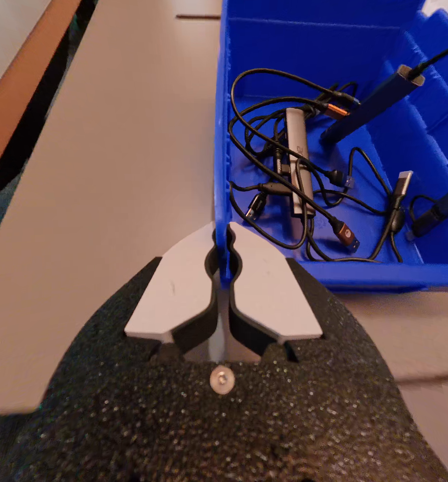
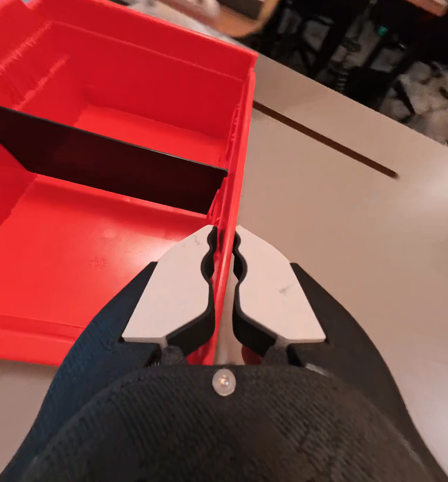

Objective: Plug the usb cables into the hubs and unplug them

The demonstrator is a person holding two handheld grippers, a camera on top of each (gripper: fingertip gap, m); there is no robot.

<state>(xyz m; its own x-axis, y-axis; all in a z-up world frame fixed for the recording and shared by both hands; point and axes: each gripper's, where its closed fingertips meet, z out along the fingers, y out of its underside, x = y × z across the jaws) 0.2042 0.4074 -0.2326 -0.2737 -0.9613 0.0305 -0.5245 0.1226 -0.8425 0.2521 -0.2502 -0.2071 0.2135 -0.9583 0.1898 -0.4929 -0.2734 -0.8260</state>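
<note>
Cables look light and floppy; we'd grip stiff plugs. Our left fingers pinch the blue bin wall, right fingers the red bin wall.

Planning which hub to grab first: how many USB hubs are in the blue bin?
2: a silver hub lying among the cables, and a dark hub leaning against a divider. Cables may hide others.

Pale beige table carries everything. Dark seam crosses tabletop at 12 o'clock in left wrist view, left of blue bin. Blue bin sits directly on table, filling 1 to 3 o'clock. In right wrist view, red bin sits on same pale surface, covering 9 to 12 o'clock. Dark slot runs diagonally across tabletop toward 2 o'clock.
</note>
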